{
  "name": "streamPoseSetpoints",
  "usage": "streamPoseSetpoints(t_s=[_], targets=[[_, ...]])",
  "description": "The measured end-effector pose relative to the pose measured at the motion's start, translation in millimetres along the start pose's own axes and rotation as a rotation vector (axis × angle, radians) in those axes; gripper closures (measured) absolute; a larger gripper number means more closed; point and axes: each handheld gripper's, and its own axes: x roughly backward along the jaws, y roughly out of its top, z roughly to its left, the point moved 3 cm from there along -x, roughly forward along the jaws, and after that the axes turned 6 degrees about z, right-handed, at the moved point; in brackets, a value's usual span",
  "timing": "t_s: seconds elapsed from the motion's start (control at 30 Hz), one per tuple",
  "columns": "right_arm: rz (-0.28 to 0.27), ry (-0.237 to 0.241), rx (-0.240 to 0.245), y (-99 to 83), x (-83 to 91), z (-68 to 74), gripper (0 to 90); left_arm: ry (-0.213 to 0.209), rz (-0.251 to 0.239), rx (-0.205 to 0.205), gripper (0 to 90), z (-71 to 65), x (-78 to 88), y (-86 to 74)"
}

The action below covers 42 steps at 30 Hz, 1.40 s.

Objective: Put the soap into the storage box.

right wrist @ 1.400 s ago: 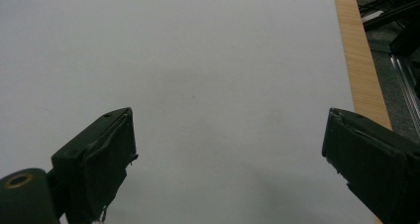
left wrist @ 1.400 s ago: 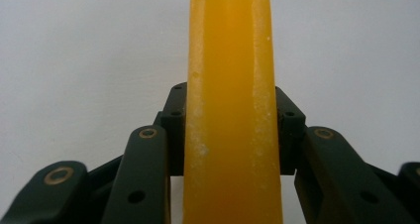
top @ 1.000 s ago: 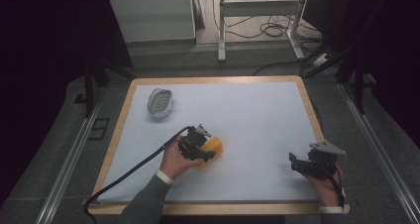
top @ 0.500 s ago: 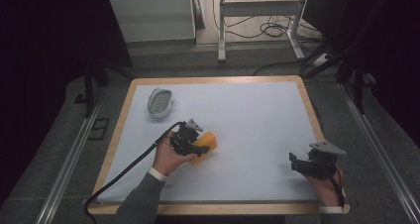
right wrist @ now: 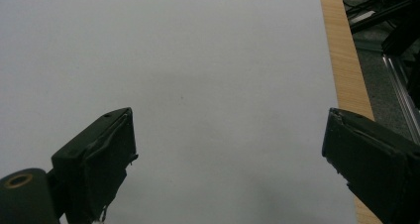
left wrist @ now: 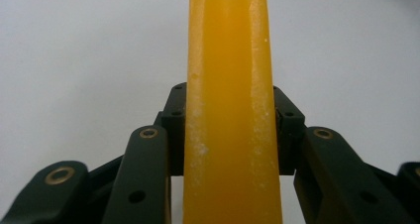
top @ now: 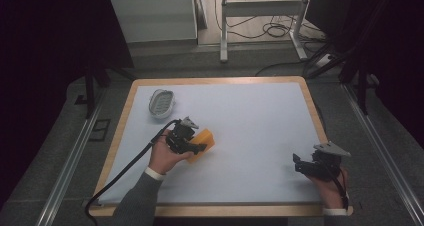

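The left gripper (top: pixel 196 147) is clamping an orange bar of soap (top: pixel 204 142), its jaws pressing both narrow sides, and holding it over the left-centre of the white surface (top: pixel 250 116). The pick-up looks done; what appears to be left is carrying the bar to the grey soap dish (top: pixel 161 103), sitting near the far left corner. The right gripper (top: pixel 307 165) is resting at the near right edge, jaws standing wide apart and gripping nothing

White table (top: pixel 260 111), wooden rim; grey oval dish (top: pixel 161 103) lying near far-left corner
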Motion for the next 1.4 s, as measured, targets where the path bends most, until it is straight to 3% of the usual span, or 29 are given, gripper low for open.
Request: streamPoseSetpoints(t_s=[1.4], targets=[[-0.003, -0.004, -0.001, -0.2, 0.5, -0.8, 6.6, 0.062, -0.029, 0.047, 61.2, 32.2, 28.3, -3.2]])
